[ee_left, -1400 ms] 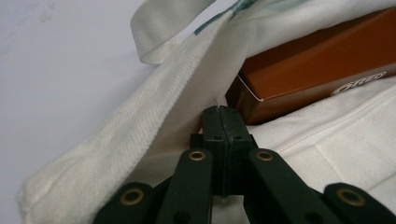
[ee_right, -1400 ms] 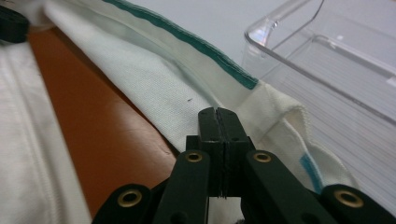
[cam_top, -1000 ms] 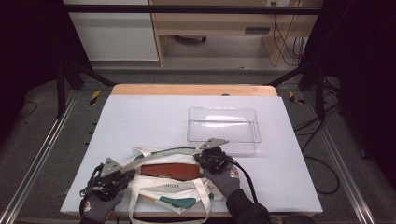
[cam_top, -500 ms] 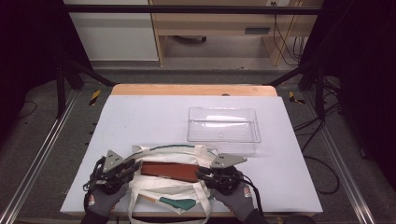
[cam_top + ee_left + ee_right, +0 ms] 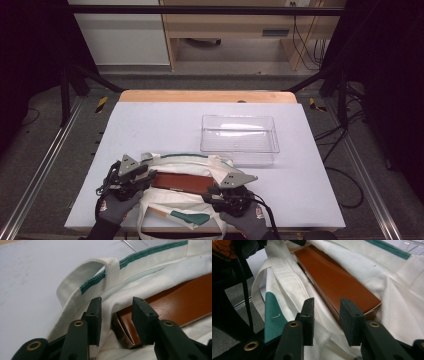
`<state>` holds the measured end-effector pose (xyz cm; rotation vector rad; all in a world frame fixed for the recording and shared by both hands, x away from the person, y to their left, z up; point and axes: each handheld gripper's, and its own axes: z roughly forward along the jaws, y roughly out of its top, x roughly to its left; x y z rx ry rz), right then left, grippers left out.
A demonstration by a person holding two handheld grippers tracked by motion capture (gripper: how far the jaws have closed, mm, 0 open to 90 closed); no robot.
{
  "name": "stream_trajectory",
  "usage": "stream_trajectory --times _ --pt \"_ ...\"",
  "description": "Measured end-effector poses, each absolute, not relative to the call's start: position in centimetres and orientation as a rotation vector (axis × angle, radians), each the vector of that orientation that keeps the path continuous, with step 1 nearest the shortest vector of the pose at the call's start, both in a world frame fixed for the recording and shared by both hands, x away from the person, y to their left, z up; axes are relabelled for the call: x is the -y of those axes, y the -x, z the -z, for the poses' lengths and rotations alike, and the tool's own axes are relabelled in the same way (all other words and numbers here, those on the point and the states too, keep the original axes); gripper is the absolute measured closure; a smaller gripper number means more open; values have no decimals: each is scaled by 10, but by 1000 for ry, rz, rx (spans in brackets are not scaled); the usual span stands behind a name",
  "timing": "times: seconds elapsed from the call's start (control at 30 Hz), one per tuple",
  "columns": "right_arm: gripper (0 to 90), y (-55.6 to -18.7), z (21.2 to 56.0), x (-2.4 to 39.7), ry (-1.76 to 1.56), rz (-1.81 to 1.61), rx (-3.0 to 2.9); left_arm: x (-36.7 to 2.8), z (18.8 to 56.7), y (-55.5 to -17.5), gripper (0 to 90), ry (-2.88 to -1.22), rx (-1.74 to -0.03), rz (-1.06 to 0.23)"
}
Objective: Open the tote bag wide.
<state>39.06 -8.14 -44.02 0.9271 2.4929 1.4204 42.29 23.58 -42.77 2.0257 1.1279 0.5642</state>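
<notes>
Cream canvas tote bag with green trim (image 5: 187, 167) lies at the near edge of the white table (image 5: 165, 125), a flat brown leather-look box (image 5: 181, 182) sitting in its mouth. Left gripper (image 5: 117, 312): jaws have just been opening, now spread, bag rim between them but unpressed. Right gripper (image 5: 326, 315): likewise just opening, spread over the fabric by the box corner. A second ago both were clamped on the rim; the right has since shifted nearer. Clear plastic bin (image 5: 240, 134) unmoved, well apart.

Box (image 5: 181, 183) inside bag (image 5: 200, 162) at near edge – tray (image 5: 239, 134) behind, to right.
</notes>
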Motion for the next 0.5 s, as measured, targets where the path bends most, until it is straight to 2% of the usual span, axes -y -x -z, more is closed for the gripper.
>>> stream_trajectory --times 0.13,0.3,0.5 --pt "739 -390 447 76 -928 -1345 -2540 -236 429 -425 647 -2042 -1132 -569" --pt "850 -389 452 77 -970 -1311 -2581 -240 429 -427 785 -2039 -1141 -576" --pt "900 -390 457 75 -948 -1297 -2624 -237 428 -427 886 -2056 -1133 -603"
